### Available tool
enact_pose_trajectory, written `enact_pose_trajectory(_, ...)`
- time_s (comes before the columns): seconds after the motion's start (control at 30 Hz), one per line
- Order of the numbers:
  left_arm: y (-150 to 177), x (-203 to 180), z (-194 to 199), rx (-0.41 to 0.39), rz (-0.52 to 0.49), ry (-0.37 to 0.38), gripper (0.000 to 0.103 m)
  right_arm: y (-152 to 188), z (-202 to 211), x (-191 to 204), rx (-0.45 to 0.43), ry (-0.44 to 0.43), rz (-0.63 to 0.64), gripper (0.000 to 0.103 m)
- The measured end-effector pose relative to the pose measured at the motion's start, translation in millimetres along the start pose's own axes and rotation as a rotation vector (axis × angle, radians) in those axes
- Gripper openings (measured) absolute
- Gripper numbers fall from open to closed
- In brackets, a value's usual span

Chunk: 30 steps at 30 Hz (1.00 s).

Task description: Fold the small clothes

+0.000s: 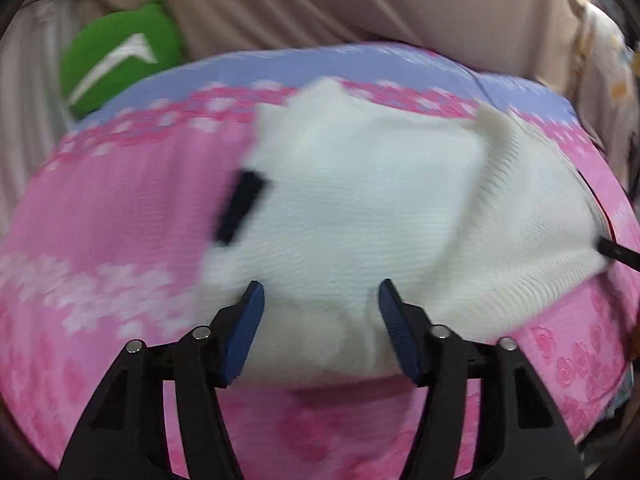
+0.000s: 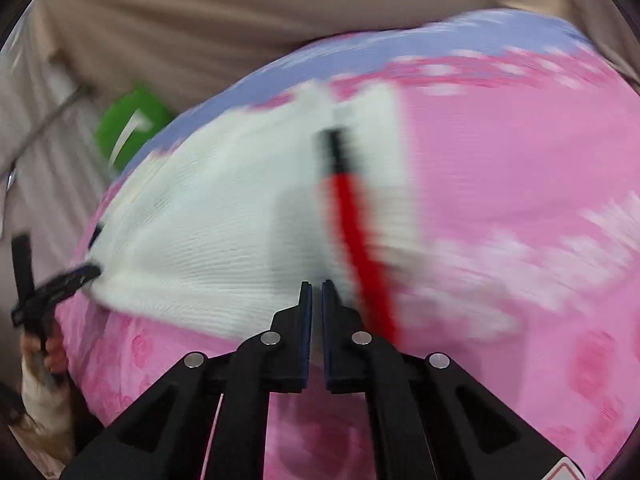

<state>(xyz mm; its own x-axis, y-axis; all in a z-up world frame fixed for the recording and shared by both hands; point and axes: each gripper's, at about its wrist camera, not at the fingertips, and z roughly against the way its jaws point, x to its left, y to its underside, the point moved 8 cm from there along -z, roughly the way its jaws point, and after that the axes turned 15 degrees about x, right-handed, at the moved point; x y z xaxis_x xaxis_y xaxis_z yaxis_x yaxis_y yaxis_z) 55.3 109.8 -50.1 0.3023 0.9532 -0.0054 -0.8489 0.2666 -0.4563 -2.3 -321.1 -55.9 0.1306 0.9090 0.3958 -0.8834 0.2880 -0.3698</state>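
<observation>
A white knit garment (image 1: 360, 208) lies spread on a pink flowered bedspread (image 1: 100, 220); a black label (image 1: 240, 208) shows near its left side. My left gripper (image 1: 320, 284) is open, its blue pads straddling the garment's near edge without pressing it. In the right wrist view the garment (image 2: 208, 232) bears a blurred red and black stripe (image 2: 352, 220). My right gripper (image 2: 317, 284) is shut, pinching the garment's hem. Its black tip (image 1: 616, 250) shows in the left wrist view at the garment's right corner, which is drawn to a point there. The left gripper (image 2: 80, 272) sits at the opposite corner.
A green cushion with a white mark (image 1: 120, 56) rests beyond the bedspread at the back left. Beige draped fabric (image 1: 320, 0) fills the background. A hand (image 2: 44, 356) holds the left gripper's handle. The bedspread's far band (image 1: 360, 60) is lilac.
</observation>
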Motion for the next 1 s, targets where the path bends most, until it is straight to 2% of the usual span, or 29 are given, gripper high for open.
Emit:
enact_pose_trajectory(0.03, -1, 10, 11, -0.028, 0.031, 0.012, 0.057, 1, 11, -6, -0.022, -0.001, -0.017, 0.005)
enact_pose_trajectory(0.07, -4, 14, 20, -0.047, 0.051, 0.028, 0.060, -2, 22, -9, -0.054, 0.038, -0.024, 0.026)
enact_pose_trajectory(0.1, -12, 17, 27, -0.069, 0.064, 0.050, 0.063, -8, 29, -9, -0.088, 0.103, -0.019, 0.034)
enact_pose_trajectory(0.13, -24, 17, 34, -0.098, 0.069, 0.072, 0.066, -20, 36, -1, -0.120, 0.119, 0.015, 0.041)
enact_pose_trajectory(0.2, -52, 15, 38, -0.140, 0.082, 0.086, 0.082, -44, 38, 17, -0.154, 0.047, 0.058, 0.046)
enact_pose_trajectory(0.27, -85, 11, 25, -0.137, 0.109, 0.104, 0.084, -79, 28, 32, -0.181, 0.000, 0.075, 0.062)
enact_pose_trajectory(0.33, -113, 4, 1, -0.087, 0.113, 0.150, 0.084, -114, 5, 41, -0.168, 0.013, 0.079, 0.063)
enact_pose_trajectory(0.4, -130, 3, -23, -0.042, 0.130, 0.151, 0.083, -139, -19, 45, -0.132, 0.040, 0.068, 0.064)
enact_pose_trajectory(0.43, -137, 5, -39, -0.015, 0.149, 0.146, 0.081, -152, -39, 45, -0.101, 0.082, 0.057, 0.064)
enact_pose_trajectory(0.5, -140, 6, -58, 0.031, 0.166, 0.166, 0.061, -162, -62, 44, -0.047, 0.155, 0.062, 0.064)
enact_pose_trajectory(0.53, -138, 6, -66, 0.054, 0.174, 0.167, 0.041, -162, -75, 44, -0.008, 0.177, 0.074, 0.050)
enact_pose_trajectory(0.57, -138, 9, -68, 0.054, 0.178, 0.150, 0.024, -160, -80, 49, 0.016, 0.152, 0.098, 0.008)
enact_pose_trajectory(0.6, -139, 12, -64, 0.034, 0.184, 0.163, 0.016, -157, -76, 57, 0.009, 0.105, 0.122, 0.009)
enact_pose_trajectory(0.63, -139, 15, -55, 0.007, 0.195, 0.184, 0.012, -156, -59, 64, -0.050, 0.067, 0.133, 0.008)
enact_pose_trajectory(0.7, -141, 28, -33, -0.063, 0.228, 0.216, 0.004, -157, -15, 75, -0.187, -0.052, 0.144, 0.007)
enact_pose_trajectory(0.73, -141, 34, -25, -0.089, 0.245, 0.220, 0.005, -154, 11, 69, -0.266, -0.113, 0.126, 0.007)
enact_pose_trajectory(0.77, -142, 42, -21, -0.108, 0.265, 0.222, 0.005, -153, 23, 58, -0.301, -0.138, 0.096, 0.007)
enact_pose_trajectory(0.8, -143, 49, -25, -0.109, 0.283, 0.215, 0.005, -153, 24, 44, -0.300, -0.145, 0.059, 0.007)
enact_pose_trajectory(0.83, -145, 50, -34, -0.087, 0.283, 0.213, 0.005, -155, 10, 25, -0.256, -0.119, 0.010, 0.007)
enact_pose_trajectory(0.9, -146, 49, -66, -0.004, 0.288, 0.207, 0.006, -152, -34, -5, -0.114, -0.035, -0.065, 0.007)
enact_pose_trajectory(0.93, -146, 46, -77, 0.004, 0.278, 0.192, 0.006, -146, -56, -13, -0.045, -0.010, -0.087, 0.007)
enact_pose_trajectory(1.0, -146, 44, -66, -0.030, 0.259, 0.153, 0.008, -139, -51, -9, -0.067, -0.015, -0.081, 0.008)
